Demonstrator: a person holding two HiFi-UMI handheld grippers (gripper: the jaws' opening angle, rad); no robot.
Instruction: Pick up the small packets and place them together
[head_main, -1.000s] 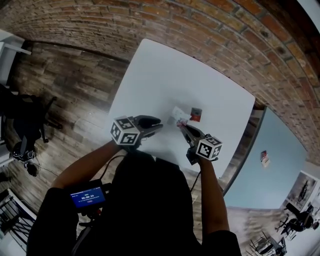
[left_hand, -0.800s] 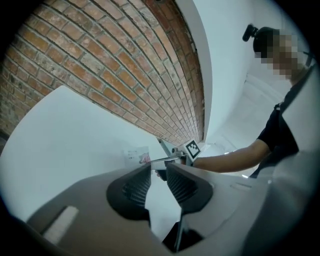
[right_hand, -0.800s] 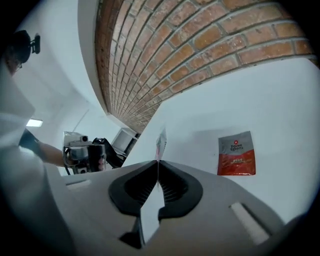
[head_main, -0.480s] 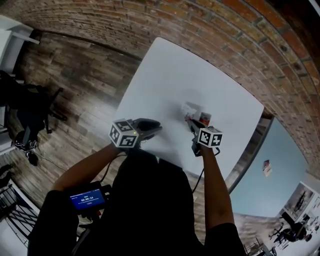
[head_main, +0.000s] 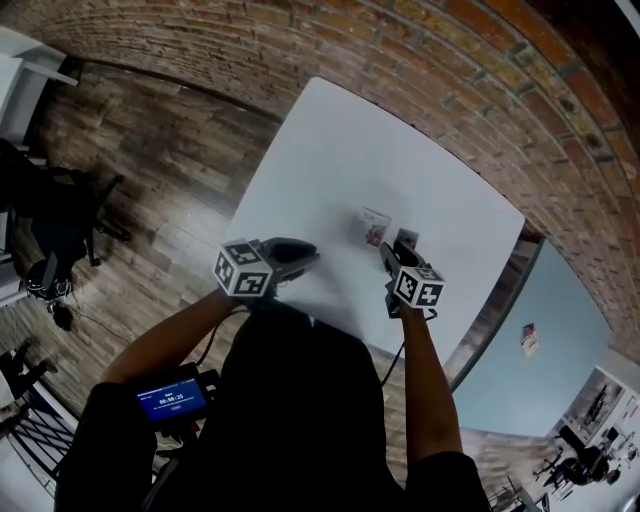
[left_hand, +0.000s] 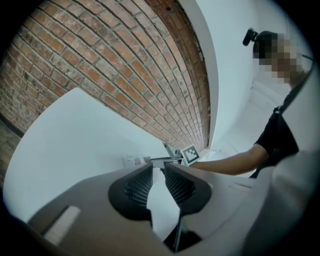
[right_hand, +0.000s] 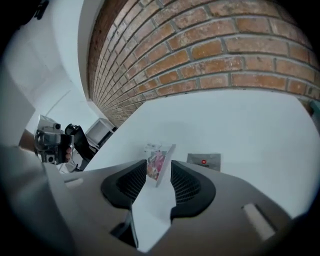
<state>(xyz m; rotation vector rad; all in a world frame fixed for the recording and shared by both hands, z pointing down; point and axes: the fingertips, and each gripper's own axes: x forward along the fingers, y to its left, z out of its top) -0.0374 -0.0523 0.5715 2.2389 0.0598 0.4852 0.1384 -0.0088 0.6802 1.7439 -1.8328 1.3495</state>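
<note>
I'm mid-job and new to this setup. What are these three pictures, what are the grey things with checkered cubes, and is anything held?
There is no robot here. A person holds the left hand-held gripper and the right hand-held gripper, one in each hand. The marker cubes are part of them. The head view looks down from the person's head at the white table. Each gripper view looks along that tool's own jaws.

A white-and-pink packet and a grey packet lie close together on the table. The right jaws have just been opening. The pink packet lies at their tips, not pinched. The left jaws have just been closing, with nothing between them.
</note>
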